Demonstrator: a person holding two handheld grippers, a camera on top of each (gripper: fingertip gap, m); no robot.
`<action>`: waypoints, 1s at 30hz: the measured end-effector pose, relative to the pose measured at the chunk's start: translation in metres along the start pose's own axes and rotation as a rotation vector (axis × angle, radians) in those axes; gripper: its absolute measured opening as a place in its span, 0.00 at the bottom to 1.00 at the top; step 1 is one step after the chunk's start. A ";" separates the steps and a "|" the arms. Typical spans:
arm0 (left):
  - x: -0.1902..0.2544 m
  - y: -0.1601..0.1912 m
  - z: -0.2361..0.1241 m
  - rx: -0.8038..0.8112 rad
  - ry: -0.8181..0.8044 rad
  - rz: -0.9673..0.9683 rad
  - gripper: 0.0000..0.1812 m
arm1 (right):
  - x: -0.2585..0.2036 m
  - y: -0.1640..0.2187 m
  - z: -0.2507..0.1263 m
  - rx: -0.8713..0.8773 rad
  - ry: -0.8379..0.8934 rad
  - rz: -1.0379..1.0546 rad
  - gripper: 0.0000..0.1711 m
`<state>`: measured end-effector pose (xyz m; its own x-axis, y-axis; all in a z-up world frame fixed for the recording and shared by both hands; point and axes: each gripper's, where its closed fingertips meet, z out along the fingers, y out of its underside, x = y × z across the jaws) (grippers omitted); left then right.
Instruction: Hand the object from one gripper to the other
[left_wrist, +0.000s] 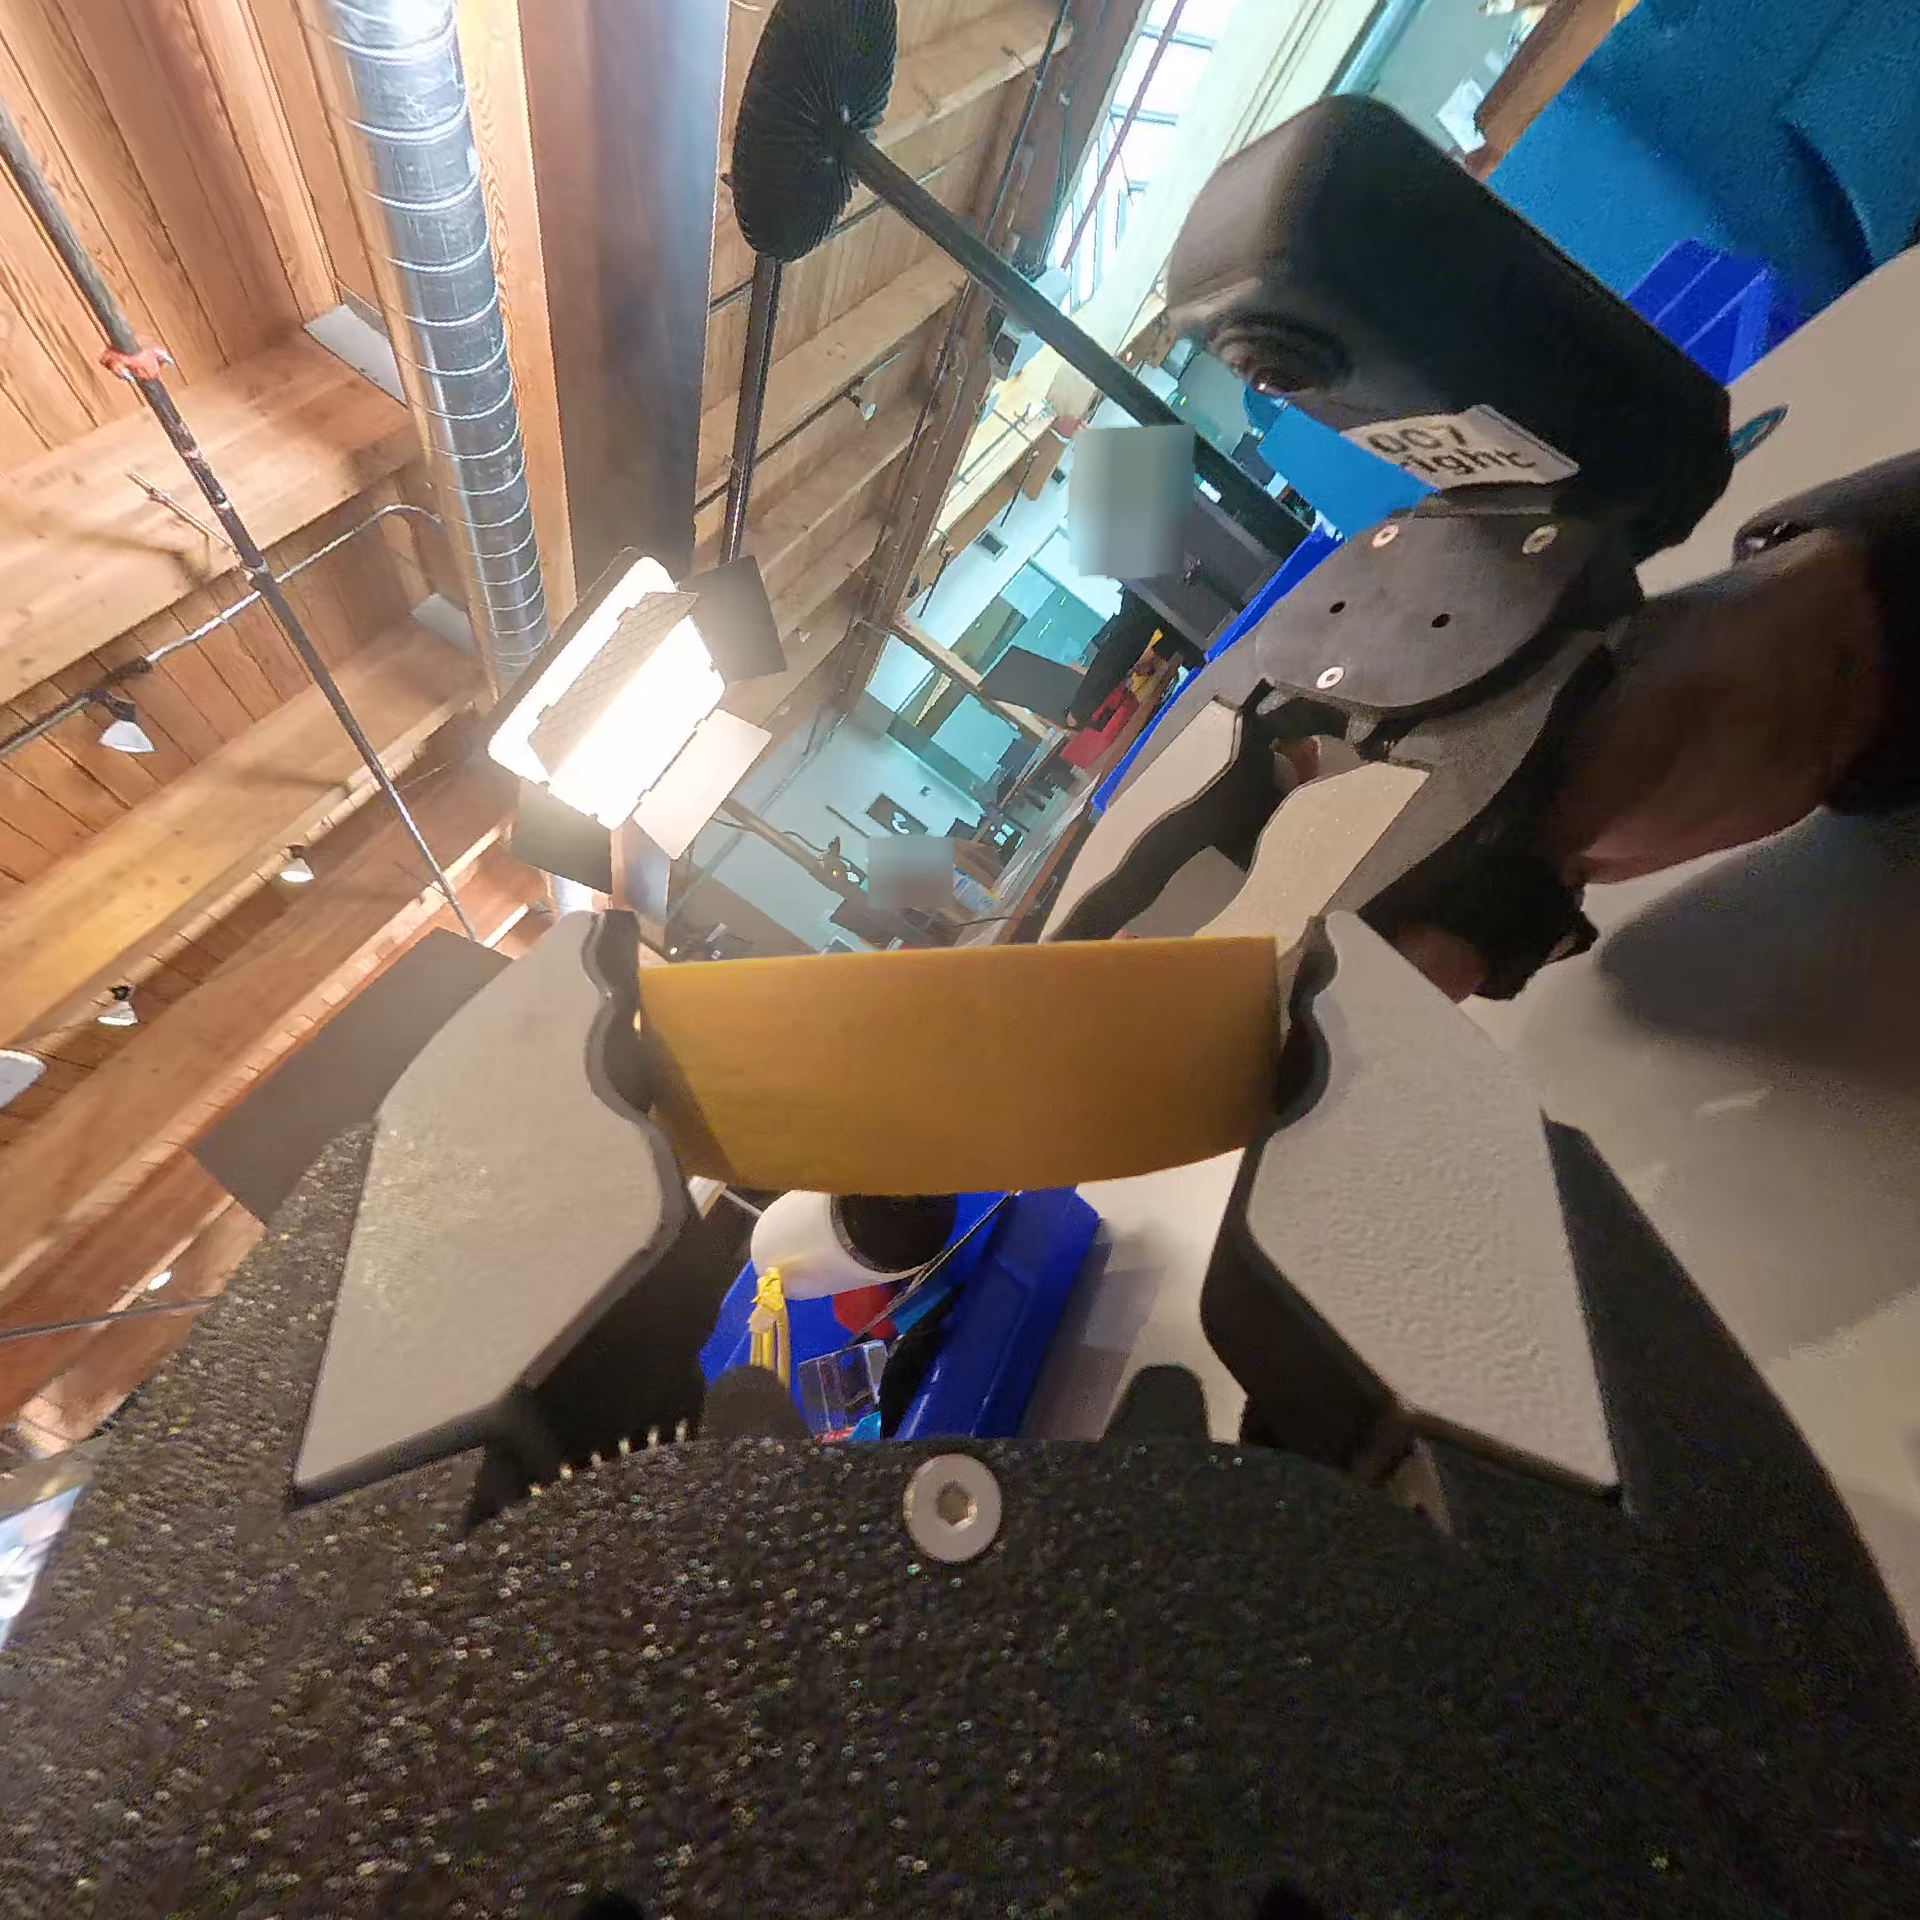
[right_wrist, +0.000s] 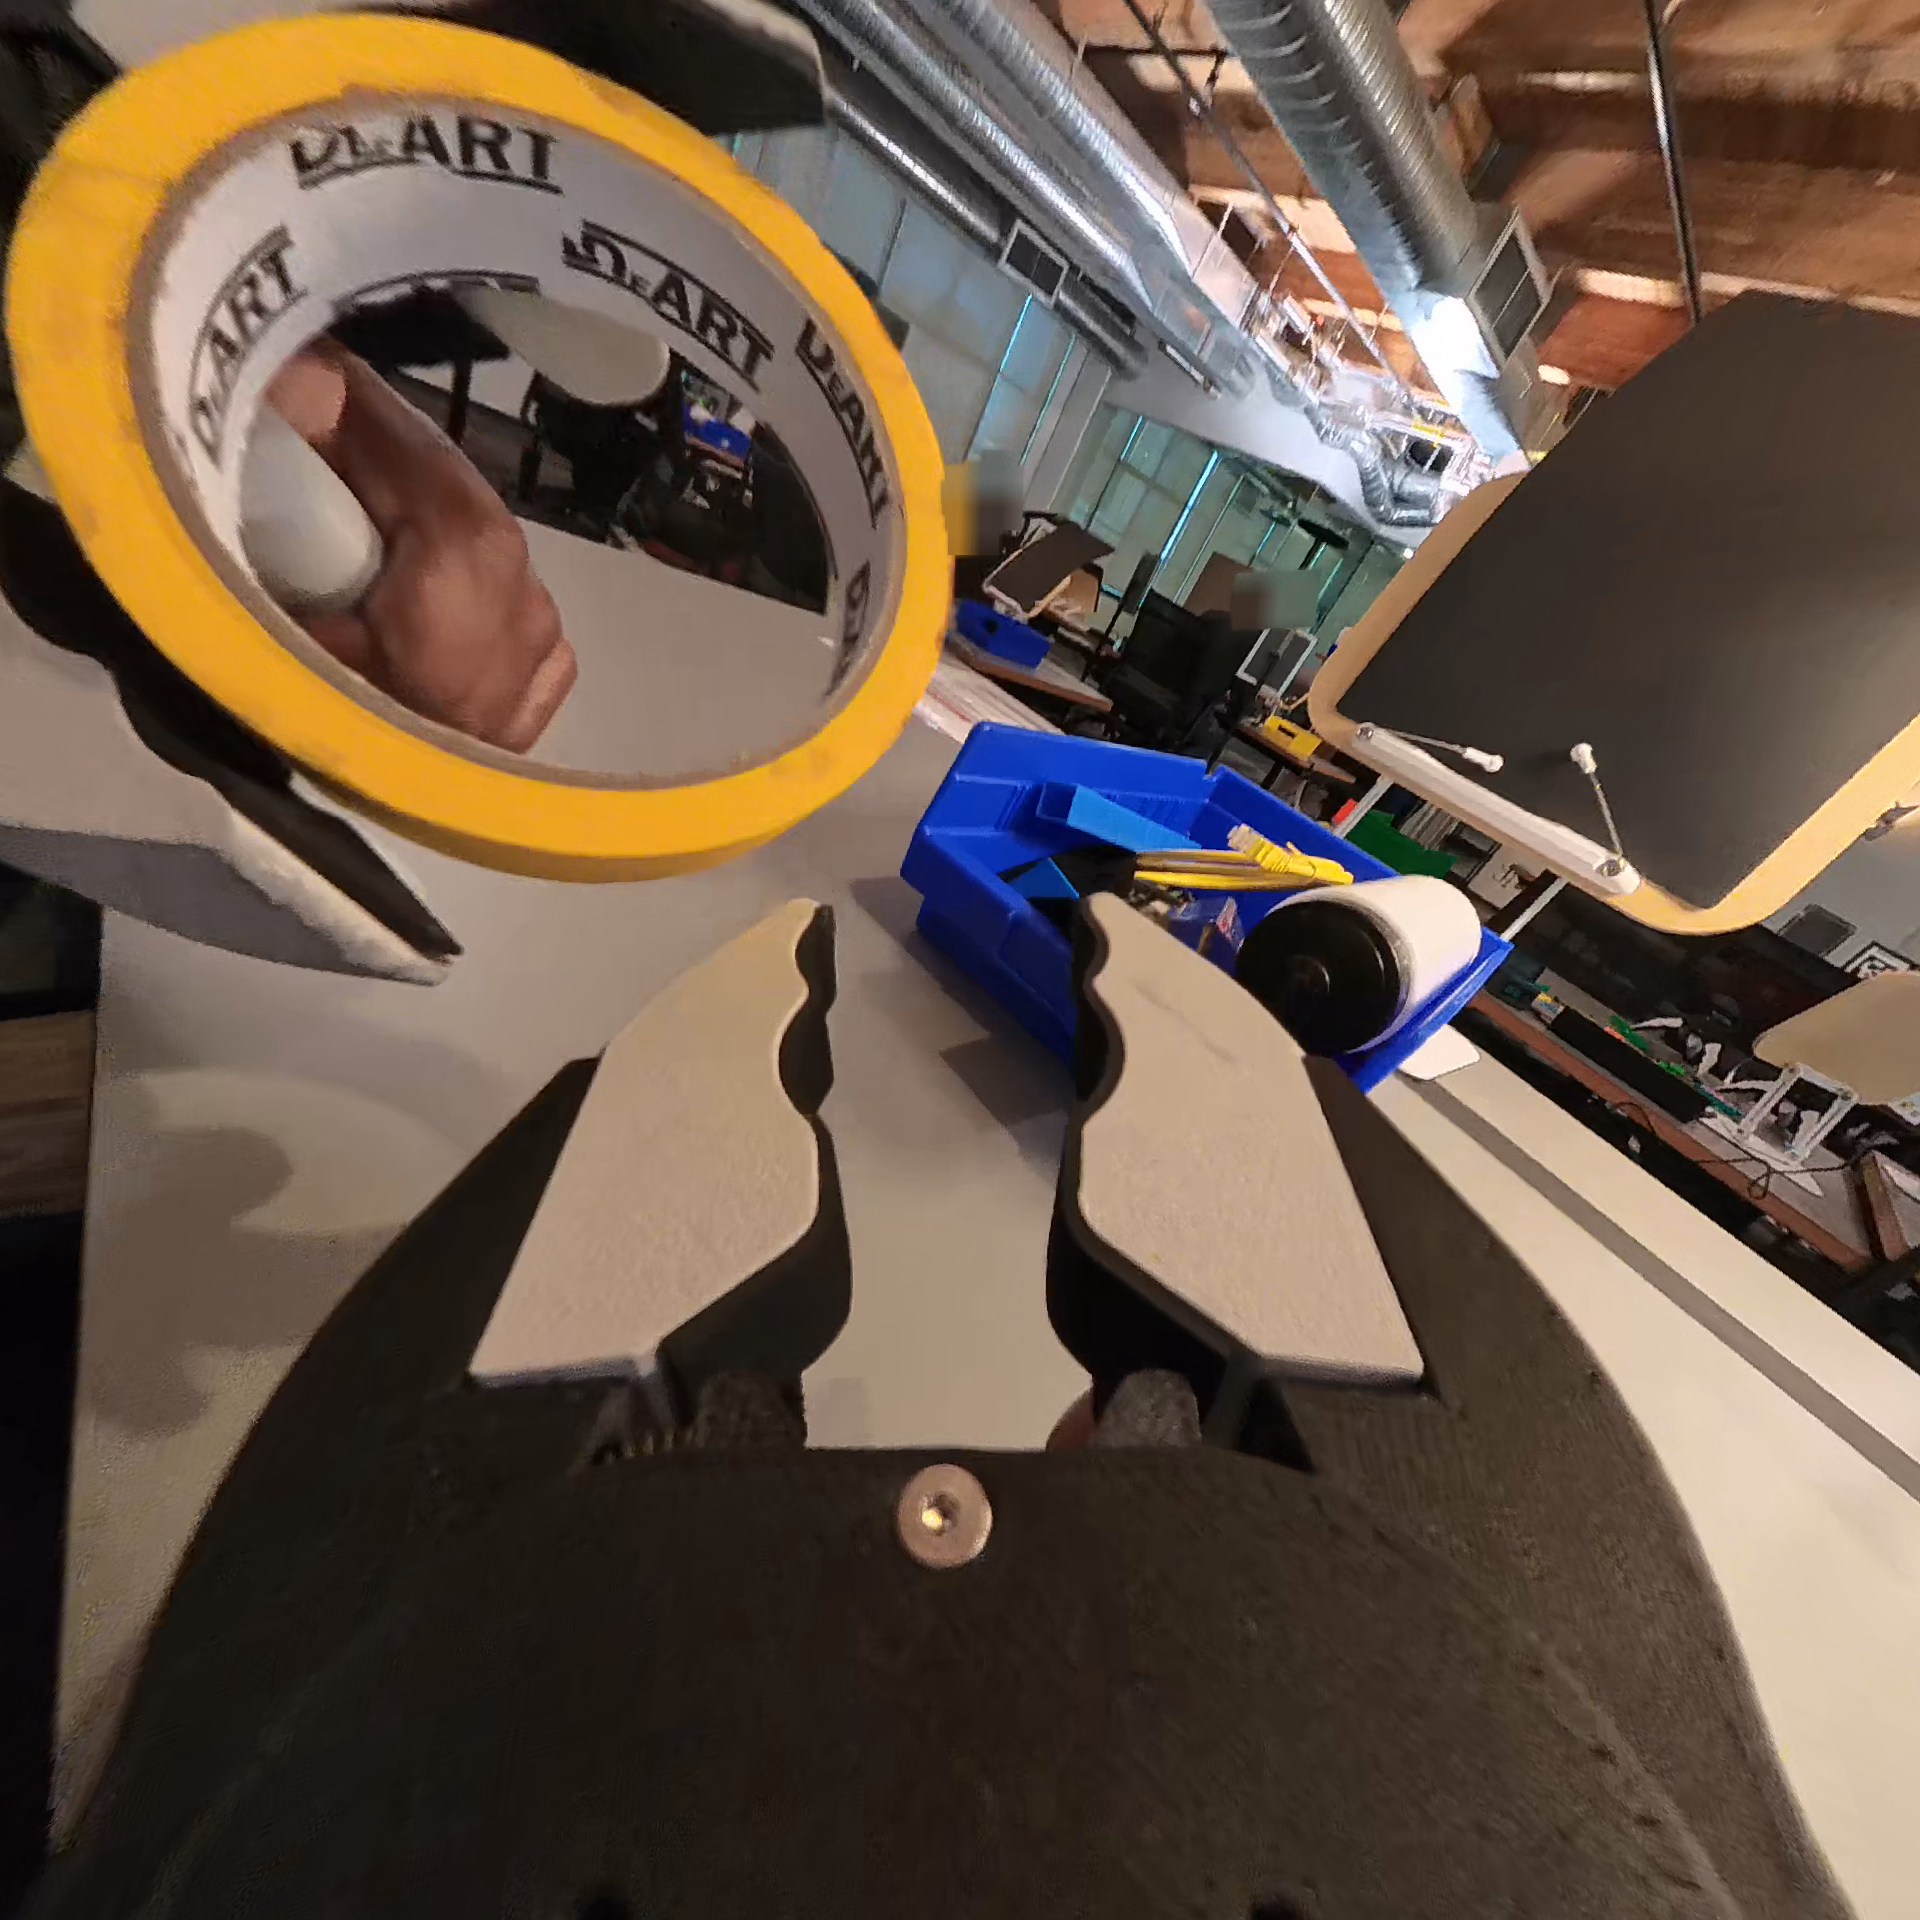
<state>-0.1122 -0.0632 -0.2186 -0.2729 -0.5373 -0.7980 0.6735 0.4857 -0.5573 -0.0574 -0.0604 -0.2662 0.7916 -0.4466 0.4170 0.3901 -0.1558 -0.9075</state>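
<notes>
A pale grey tabletop (right_wrist: 644, 1049) lay under both tools in a workshop with a timber ceiling and silver ducts (right_wrist: 1340, 135). On it sat a blue bin (right_wrist: 997, 883) holding yellow cables (right_wrist: 1262, 857) and a white roller (right_wrist: 1361, 961). The left gripper (left_wrist: 961, 1049) was clamped on the yellow tape roll (left_wrist: 956, 1070), held in the air; only the right view showed its white core (right_wrist: 665, 291) and the hand behind, while the right gripper (right_wrist: 951, 971) had its fingers apart, empty, just below the roll.
</notes>
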 end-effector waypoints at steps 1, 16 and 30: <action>0.001 0.002 0.000 -0.005 0.003 0.010 0.66 | 0.000 0.002 0.000 -0.012 -0.008 0.012 0.25; 0.028 0.012 0.001 -0.023 0.097 0.161 0.66 | -0.007 -0.007 -0.021 0.066 -0.457 0.658 0.25; 0.058 0.020 0.014 -0.019 0.171 0.099 0.64 | -0.019 0.010 0.003 -0.091 -0.382 0.545 0.07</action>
<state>-0.1049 -0.0944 -0.2727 -0.3197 -0.3623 -0.8755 0.6903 0.5439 -0.4771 -0.0671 -0.0507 -0.2832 0.9815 -0.1419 -0.1288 -0.1406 -0.0769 -0.9871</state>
